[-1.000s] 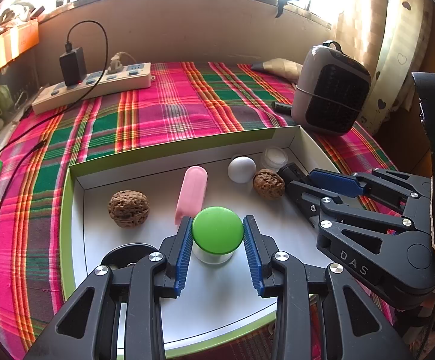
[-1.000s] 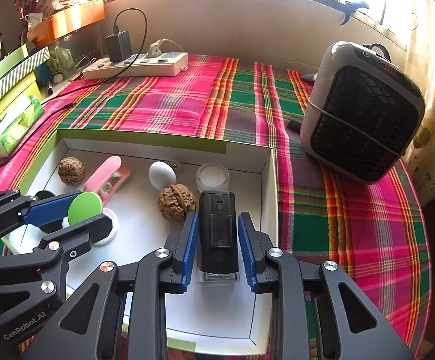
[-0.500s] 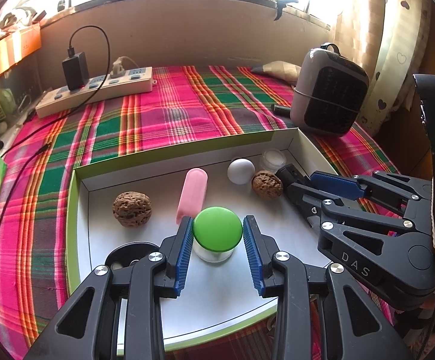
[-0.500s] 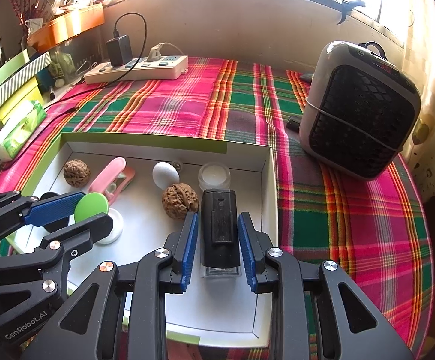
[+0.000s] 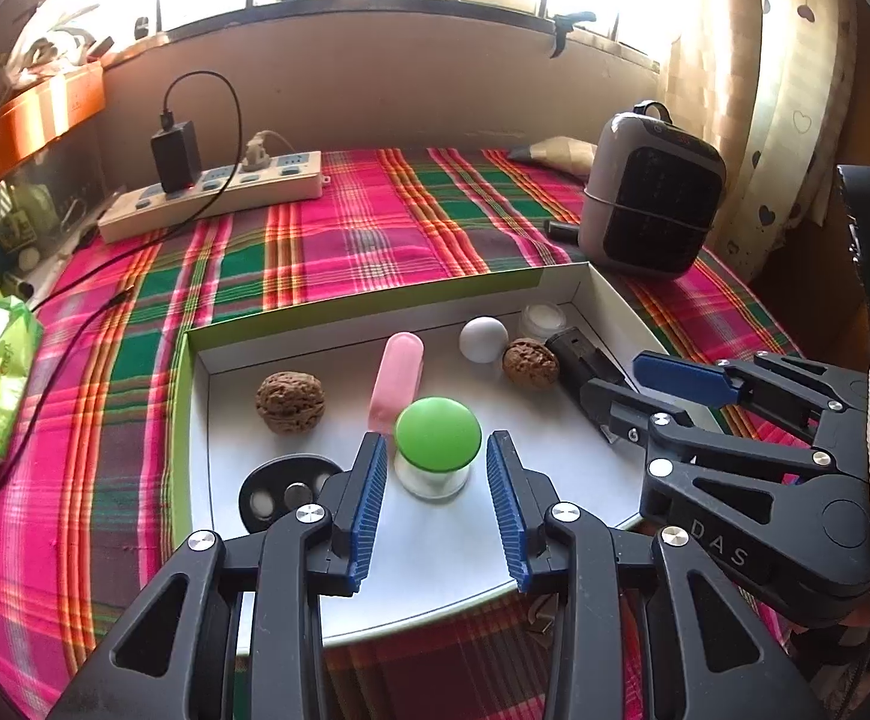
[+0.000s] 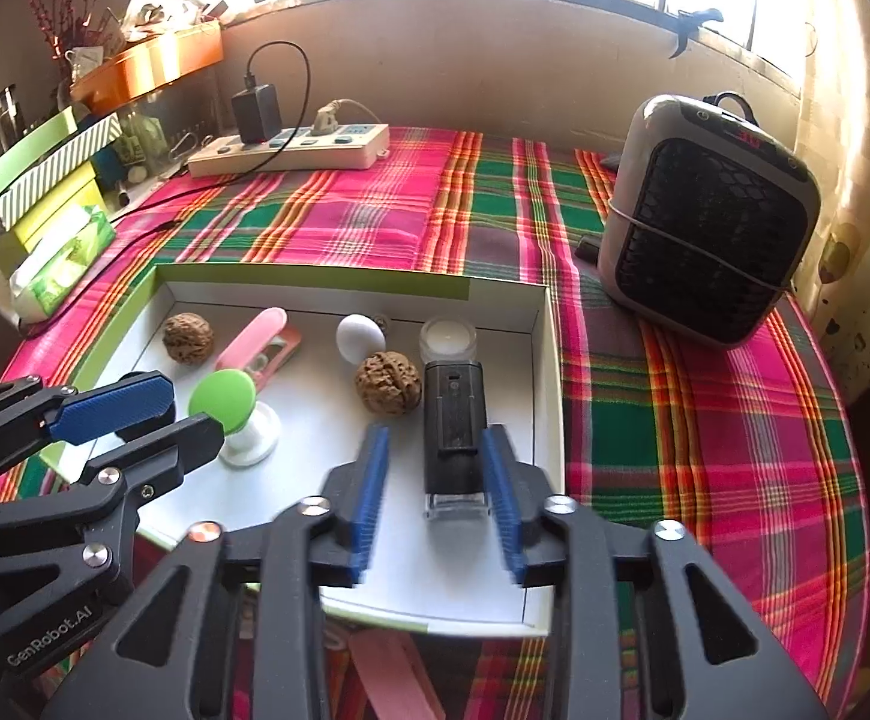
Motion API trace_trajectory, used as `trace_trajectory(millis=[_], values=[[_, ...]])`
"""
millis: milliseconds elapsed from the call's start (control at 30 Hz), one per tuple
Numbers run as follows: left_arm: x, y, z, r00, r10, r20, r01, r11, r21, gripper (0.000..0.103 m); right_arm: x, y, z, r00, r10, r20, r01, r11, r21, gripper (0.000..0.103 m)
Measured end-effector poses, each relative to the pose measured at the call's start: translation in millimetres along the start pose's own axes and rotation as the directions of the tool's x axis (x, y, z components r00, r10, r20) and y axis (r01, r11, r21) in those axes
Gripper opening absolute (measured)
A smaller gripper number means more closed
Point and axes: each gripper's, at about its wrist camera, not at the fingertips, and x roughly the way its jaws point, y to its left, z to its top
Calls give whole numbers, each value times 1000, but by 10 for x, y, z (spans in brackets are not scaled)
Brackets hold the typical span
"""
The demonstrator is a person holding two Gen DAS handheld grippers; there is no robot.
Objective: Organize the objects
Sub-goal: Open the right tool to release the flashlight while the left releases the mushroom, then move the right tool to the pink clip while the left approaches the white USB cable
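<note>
Plaid cloth (image 6: 339, 222) under white box (image 6: 546, 360) — right gripper (image 6: 438, 483) jaws just opened off black stamp (image 6: 453, 420); left gripper (image 5: 437, 486) apart, straddled green-capped jar (image 5: 437, 444) without touching.

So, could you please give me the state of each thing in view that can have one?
Left tongs: open, straddling the green-lidded jar, pads clear.
Right tongs: just opening, pads off the black stamp between them.
Green-lidded jar: upright, lid on, in the box.
Black stamp: lying flat in the box.
Small white jar: upright, in the far corner.
Black charger: plugged into the power strip.
</note>
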Motion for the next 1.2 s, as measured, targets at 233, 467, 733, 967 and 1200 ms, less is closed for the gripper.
trace_trajectory(millis=[233, 467, 733, 967, 1200], values=[[-176, 16, -53, 999, 0, 33, 1, 1000, -12, 33, -167, -11, -71, 999, 12, 35, -12, 1000, 8, 40], [-309, 30, -169, 999, -23, 47, 24, 1000, -20, 33, -328, -40, -189, 998, 16, 59, -17, 1000, 15, 41], [-480, -22, -304, 997, -31, 68, 32, 999, -14, 33, -499, -13, -351, 996, 16, 89, -17, 1000, 8, 41], [-495, -46, -426, 997, -58, 47, 59, 998, -9, 34, -534, -25, -510, 997, 15, 74, -15, 1000, 10, 41], [-442, -89, -548, 996, -89, 16, 89, 996, -2, 34, -544, -26, -649, 997, 33, 64, -34, 999, 16, 41]])
